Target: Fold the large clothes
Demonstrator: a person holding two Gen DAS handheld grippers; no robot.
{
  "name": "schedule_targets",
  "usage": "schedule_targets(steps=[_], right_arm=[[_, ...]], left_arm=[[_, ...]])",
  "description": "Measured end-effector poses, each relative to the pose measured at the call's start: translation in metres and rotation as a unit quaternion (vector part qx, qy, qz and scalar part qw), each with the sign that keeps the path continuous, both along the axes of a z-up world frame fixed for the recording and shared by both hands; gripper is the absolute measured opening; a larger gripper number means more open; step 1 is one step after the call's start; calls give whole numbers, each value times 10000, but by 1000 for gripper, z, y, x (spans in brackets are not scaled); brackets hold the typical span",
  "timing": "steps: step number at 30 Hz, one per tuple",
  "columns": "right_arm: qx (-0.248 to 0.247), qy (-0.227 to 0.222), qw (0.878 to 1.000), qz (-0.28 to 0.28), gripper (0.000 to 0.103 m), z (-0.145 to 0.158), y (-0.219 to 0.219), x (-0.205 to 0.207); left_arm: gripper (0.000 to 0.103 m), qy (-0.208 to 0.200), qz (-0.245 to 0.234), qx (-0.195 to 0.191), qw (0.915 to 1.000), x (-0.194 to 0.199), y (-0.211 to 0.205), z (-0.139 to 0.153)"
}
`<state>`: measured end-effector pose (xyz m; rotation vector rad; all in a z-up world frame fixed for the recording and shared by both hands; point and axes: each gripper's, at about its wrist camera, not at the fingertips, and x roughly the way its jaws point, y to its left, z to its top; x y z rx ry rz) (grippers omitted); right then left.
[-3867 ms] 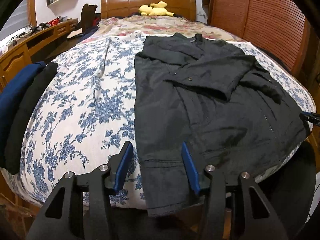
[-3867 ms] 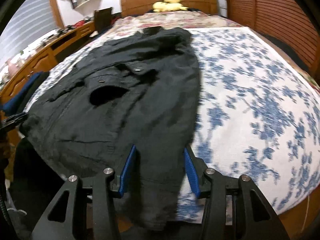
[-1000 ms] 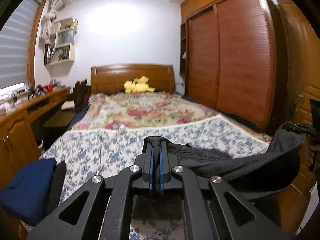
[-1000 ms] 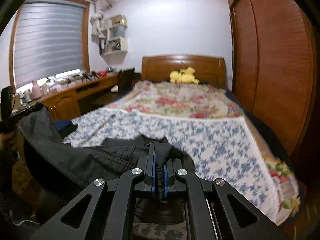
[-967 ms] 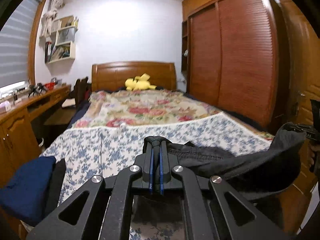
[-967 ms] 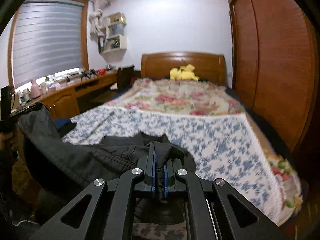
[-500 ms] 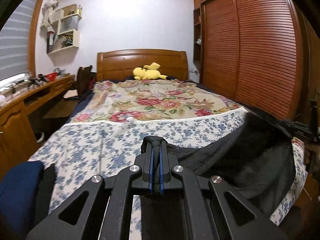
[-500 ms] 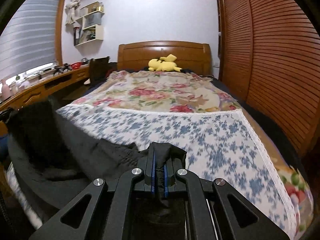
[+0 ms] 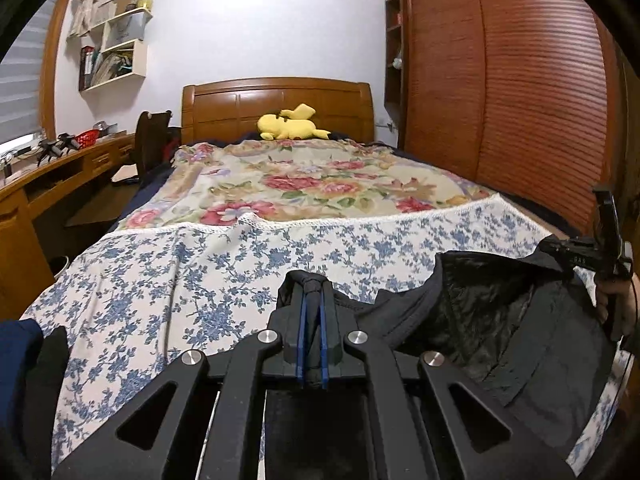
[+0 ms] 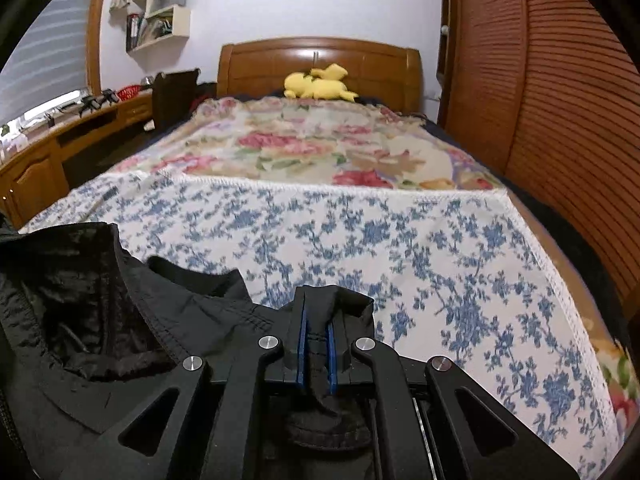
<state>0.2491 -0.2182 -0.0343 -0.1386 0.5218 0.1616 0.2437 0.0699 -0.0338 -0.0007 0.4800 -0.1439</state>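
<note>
A large black jacket (image 9: 500, 320) hangs between my two grippers over the near end of the bed. My left gripper (image 9: 313, 312) is shut on one corner of its hem. My right gripper (image 10: 316, 328) is shut on the other corner; it also shows at the right of the left wrist view (image 9: 580, 256). The jacket (image 10: 80, 300) sags between them with its shiny lining showing. It hangs low over the blue-flowered sheet (image 9: 200, 272). The jacket's lower part is hidden below the grippers.
The bed carries a flowered quilt (image 9: 320, 184) further back and a yellow plush toy (image 9: 292, 122) at the wooden headboard (image 9: 276, 100). A wooden desk (image 9: 48, 176) runs along the left. A wardrobe with slatted doors (image 9: 520, 100) stands on the right. Dark blue clothing (image 9: 16, 380) lies at the left edge.
Both grippers closed on the jacket's hem and lifted it off the bed. In the last second they have tipped down and moved forward, lowering the jacket toward the sheet.
</note>
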Motion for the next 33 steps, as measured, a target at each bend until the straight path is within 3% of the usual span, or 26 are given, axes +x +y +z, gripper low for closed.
schedule_targets(steps=[9,12,15,16,18,20,22,33], right_arm=[[-198,125,9996,-166,17,9,-2,13],[-344,223,9991,-144,37,10,5,11],[-523,348,9980,-38,50,12,15,9],[-583,395,9975,-21,52,14,19,8],[-591,436,9973,-10,55,20,22,6],[-490,455,9978,-41,58,25,22,5],[-363,554,9978,-60,61,27,20,6],[162,722,9959,-511,71,34,-6,10]], left_arm=[[8,279,-219,-169,9992,19,4,-6],[17,326,-256,-234,9989,20,5,-8],[33,268,-224,-184,9992,14,7,-6],[42,257,-238,-215,9992,13,8,-6],[49,250,-309,-285,9988,9,10,-4],[69,250,-327,-278,9988,5,11,-4],[79,210,-323,-261,9989,2,11,-4],[79,276,-398,-308,9983,-10,16,-10]])
